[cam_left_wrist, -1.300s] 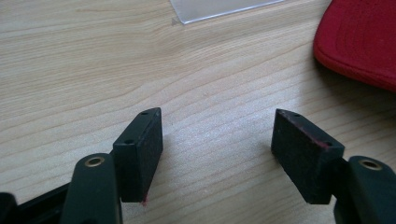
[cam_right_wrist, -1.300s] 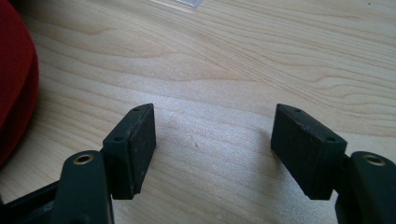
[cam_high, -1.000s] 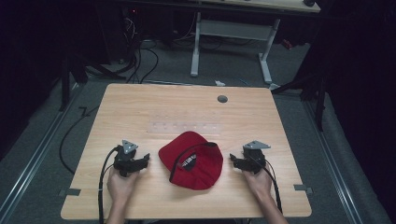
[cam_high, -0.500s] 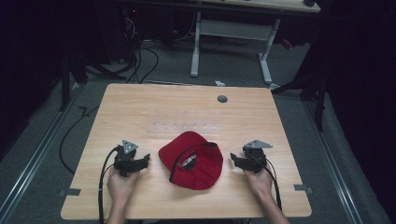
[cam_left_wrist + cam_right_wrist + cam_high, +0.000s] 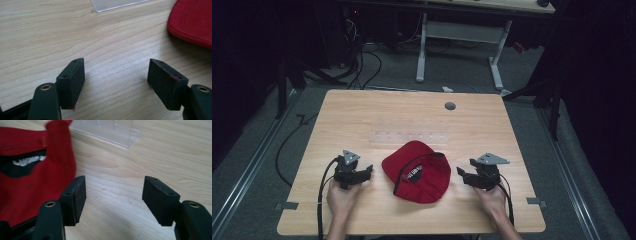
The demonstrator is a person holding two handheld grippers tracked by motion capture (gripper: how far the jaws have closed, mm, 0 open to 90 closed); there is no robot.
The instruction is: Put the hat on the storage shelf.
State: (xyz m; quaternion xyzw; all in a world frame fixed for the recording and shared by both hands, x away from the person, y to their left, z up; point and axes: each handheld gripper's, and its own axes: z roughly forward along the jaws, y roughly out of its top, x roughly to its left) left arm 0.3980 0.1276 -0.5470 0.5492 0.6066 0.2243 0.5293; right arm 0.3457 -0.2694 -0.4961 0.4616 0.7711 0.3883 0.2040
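Little is changed from a second ago: the red fabric baseball cap [image 5: 418, 171] is left lying inside-up on the light wooden table [image 5: 362, 115], between the two grippers and touched by neither; the left gripper [image 5: 368, 171] and the right gripper [image 5: 460, 173] are kept at its sides, each with jaws spread wide and empty. A clear plastic sheet [image 5: 409, 136] is seen just beyond the cap; the handling is judged not yet begun, a grasp of the cap being the likely first step.

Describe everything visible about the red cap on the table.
The red cap looks like soft fabric and lies upside down on the wooden table, near its front edge, its dark lining and a white-lettered label facing up. It sits between the left tongs and right tongs, both open. Neither visibly touches it. A clear plastic sheet lies just behind.
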